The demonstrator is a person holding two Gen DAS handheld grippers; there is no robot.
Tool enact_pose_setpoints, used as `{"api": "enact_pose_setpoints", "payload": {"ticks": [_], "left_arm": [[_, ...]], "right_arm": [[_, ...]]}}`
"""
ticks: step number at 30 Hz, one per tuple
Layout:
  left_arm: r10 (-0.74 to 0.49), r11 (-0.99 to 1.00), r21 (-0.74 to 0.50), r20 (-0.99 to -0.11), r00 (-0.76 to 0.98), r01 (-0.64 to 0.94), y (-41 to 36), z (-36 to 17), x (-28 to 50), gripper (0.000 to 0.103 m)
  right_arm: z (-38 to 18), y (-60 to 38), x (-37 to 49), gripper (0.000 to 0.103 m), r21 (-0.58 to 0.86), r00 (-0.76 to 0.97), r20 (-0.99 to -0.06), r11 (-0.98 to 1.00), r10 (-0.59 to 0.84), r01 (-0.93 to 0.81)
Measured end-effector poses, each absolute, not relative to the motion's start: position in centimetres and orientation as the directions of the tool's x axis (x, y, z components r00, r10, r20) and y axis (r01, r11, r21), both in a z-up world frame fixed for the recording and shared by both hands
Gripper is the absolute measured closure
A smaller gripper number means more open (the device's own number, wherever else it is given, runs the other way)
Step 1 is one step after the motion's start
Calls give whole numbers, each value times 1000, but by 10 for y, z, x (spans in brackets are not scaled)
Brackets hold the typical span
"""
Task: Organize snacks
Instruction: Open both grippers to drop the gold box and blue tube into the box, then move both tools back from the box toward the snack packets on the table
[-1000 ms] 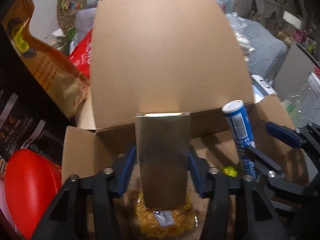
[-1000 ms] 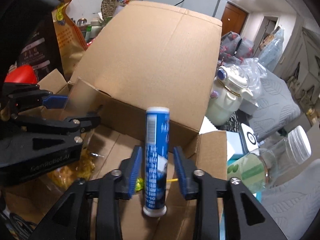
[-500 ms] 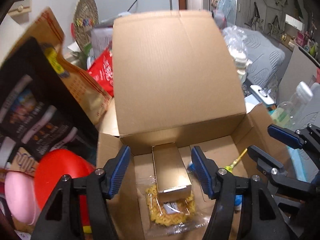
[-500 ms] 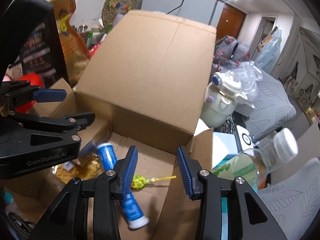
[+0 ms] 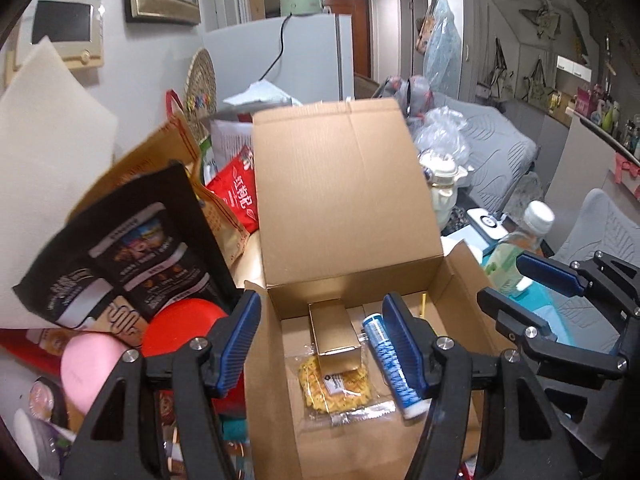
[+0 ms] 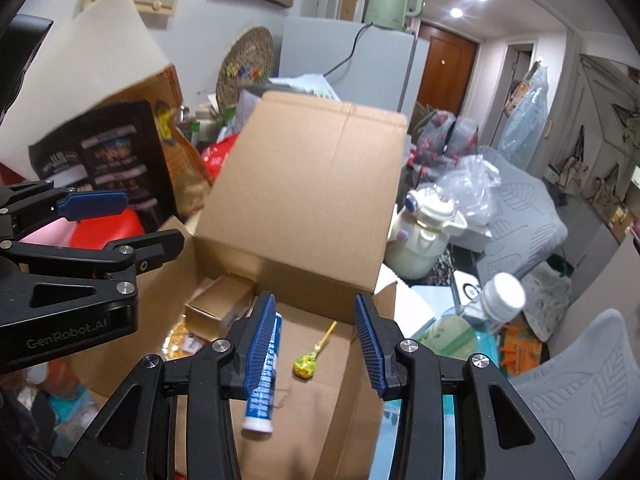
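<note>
Left wrist view: the open cardboard box [image 5: 344,216] fills the middle, its big rear flap standing upright and a side flap folded out to the right. On its floor lies a clear packet of yellow snacks [image 5: 338,390], with a small gold carton [image 5: 334,334] resting across the packet's far end. Just to the right of these a blue tube [image 5: 390,362] with a white cap lies on its side, the cap pointing toward the camera. Farther back, near the right wall, the right wrist view shows a lollipop [image 6: 306,366] in a green-yellow wrapper, its stick pointing toward the rear corner. Outside the box on the left lean a black snack bag [image 5: 128,252] and a red pouch [image 5: 238,190].

The left gripper [image 5: 320,344] hangs above the box with its jaws spread wide, holding nothing. The right gripper [image 6: 316,344] is likewise wide apart and empty, above the box's right side.
</note>
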State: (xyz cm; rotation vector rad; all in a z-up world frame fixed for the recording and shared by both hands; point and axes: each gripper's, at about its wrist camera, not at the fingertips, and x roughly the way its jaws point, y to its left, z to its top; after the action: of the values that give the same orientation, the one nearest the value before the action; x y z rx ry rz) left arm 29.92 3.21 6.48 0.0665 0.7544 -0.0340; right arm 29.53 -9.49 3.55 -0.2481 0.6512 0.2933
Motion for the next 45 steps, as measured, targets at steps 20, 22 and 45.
{"api": "enact_pose_setpoints", "payload": {"ticks": [20, 22, 45], "left_arm": [[-61, 996, 20, -557, 828, 87, 27, 141, 179, 33], [-65, 996, 18, -540, 839, 89, 28, 144, 168, 22], [-134, 990, -39, -533, 836, 134, 46, 124, 76, 16]], "right_arm": [[105, -108, 189, 47, -142, 849, -474, 932, 233, -335], [110, -110, 175, 44, -139, 856, -456, 931, 244, -339], [113, -126, 63, 15, -115, 900, -352, 942, 257, -314]]}}
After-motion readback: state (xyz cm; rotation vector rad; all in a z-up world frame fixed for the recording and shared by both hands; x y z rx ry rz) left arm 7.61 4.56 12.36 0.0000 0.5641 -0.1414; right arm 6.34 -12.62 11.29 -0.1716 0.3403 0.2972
